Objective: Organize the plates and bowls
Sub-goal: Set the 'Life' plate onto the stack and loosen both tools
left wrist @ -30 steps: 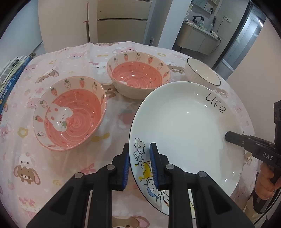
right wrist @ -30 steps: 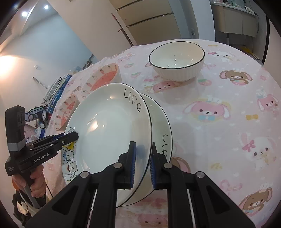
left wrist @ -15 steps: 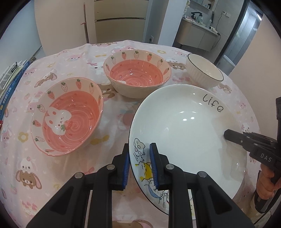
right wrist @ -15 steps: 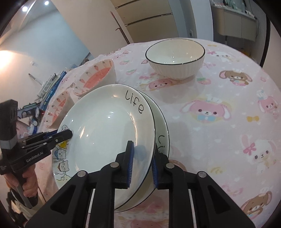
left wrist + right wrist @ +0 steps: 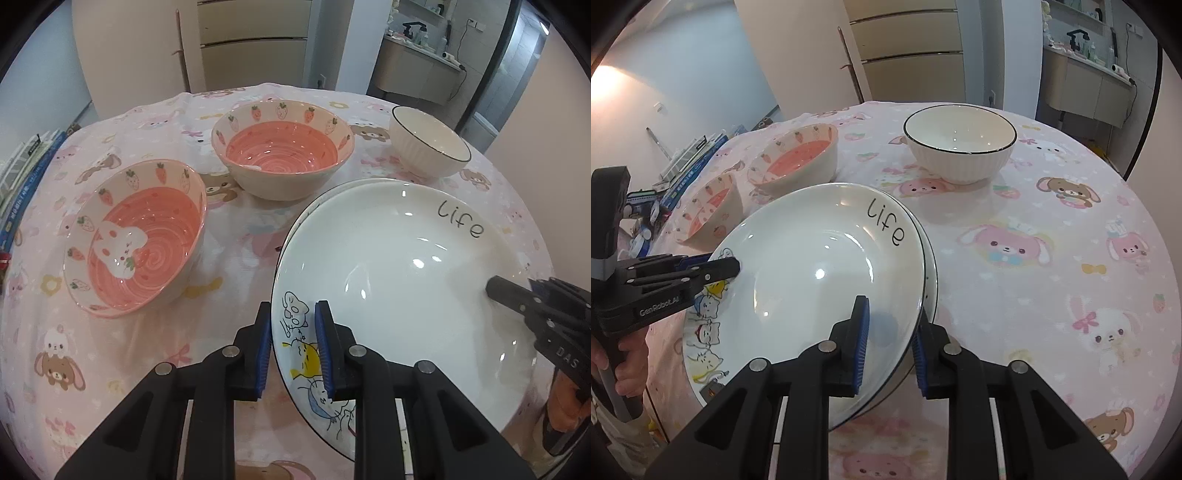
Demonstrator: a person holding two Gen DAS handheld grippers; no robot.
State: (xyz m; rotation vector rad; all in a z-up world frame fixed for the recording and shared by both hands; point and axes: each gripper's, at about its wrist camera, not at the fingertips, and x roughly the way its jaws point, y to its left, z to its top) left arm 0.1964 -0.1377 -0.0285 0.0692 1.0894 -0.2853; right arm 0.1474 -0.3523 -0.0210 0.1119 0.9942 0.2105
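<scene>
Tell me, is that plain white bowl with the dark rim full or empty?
Empty. The white bowl stands upright on the pink tablecloth, and the right wrist view looks straight into it: only bare glazed inside with a few light reflections.

Glossy glazed ceramic plate (image 5: 388, 266) on a soft printed cloth tablecloth (image 5: 240, 236).

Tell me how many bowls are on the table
3: a pink bowl nearest the left edge, a second pink bowl behind it toward the middle, and a white bowl at the far right. More may be out of view.
</scene>
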